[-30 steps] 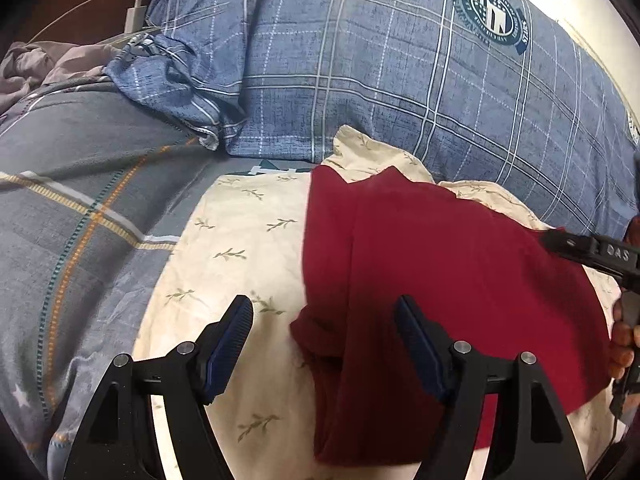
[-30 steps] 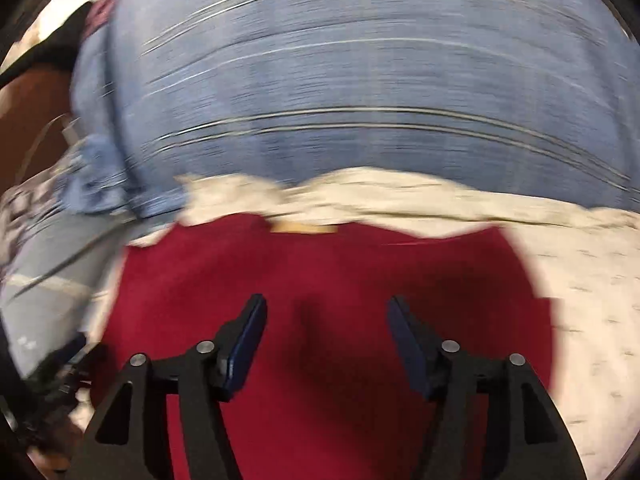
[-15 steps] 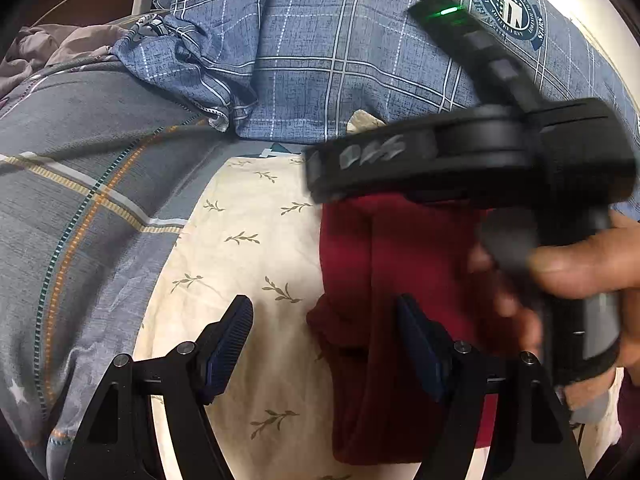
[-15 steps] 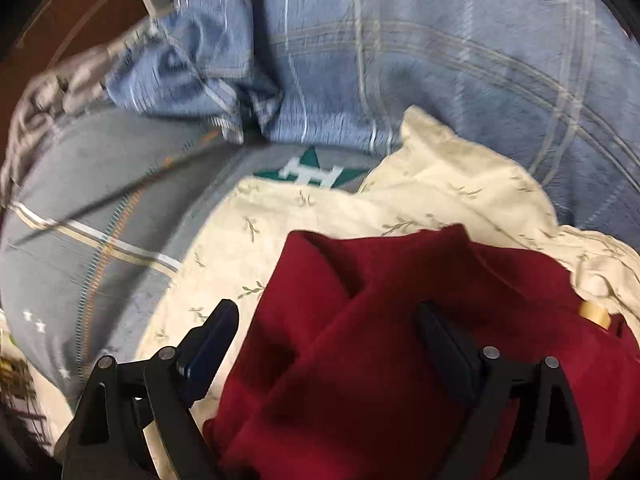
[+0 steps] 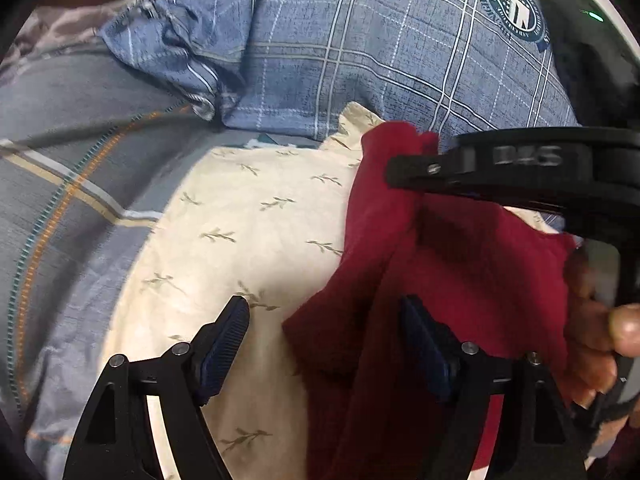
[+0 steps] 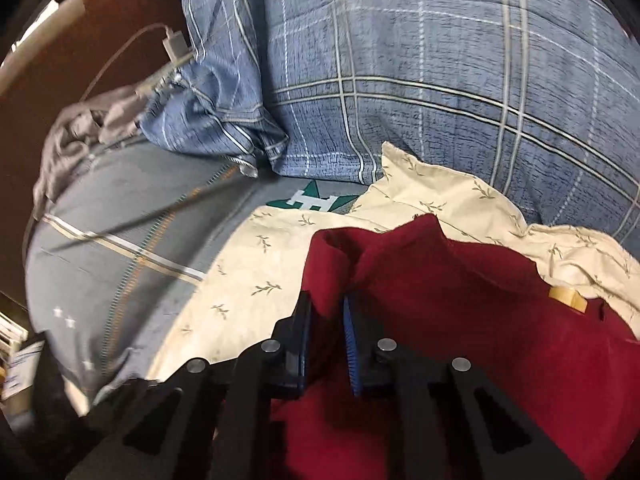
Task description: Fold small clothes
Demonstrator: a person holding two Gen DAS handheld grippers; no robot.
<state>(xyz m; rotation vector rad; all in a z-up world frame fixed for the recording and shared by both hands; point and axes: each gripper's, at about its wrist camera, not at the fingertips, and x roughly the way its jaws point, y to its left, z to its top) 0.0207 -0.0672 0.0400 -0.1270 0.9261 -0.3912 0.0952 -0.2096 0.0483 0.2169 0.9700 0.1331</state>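
A: The red garment (image 6: 460, 320) is seen lying on the cream leaf-print cloth (image 5: 248, 232) on the bed, just in front of the blue plaid pillow (image 6: 420, 72). And there it is: a raised fold at its far left corner is pinched between the fingers of the right gripper (image 6: 326, 344), which have just been closing on it.

B: A grip at a corner, presumably so that the edge can be carried across for a fold. What is being done by the left gripper (image 5: 324, 344)?

A: It is held wide open, nothing clamped. The garment's near edge is straddled by it, one finger (image 5: 224, 340) over the cream cloth, the other over red fabric. It looks to be kept ready as an anchor or for a second pinch.

B: And compared with a second ago?

A: Back then the right fingers were spread over a flat red expanse. Now the cloth is bunched and lifted at the corner, and the right gripper is seen from the left wrist view reaching across the top of the garment, the hand (image 5: 592, 336) on its handle.
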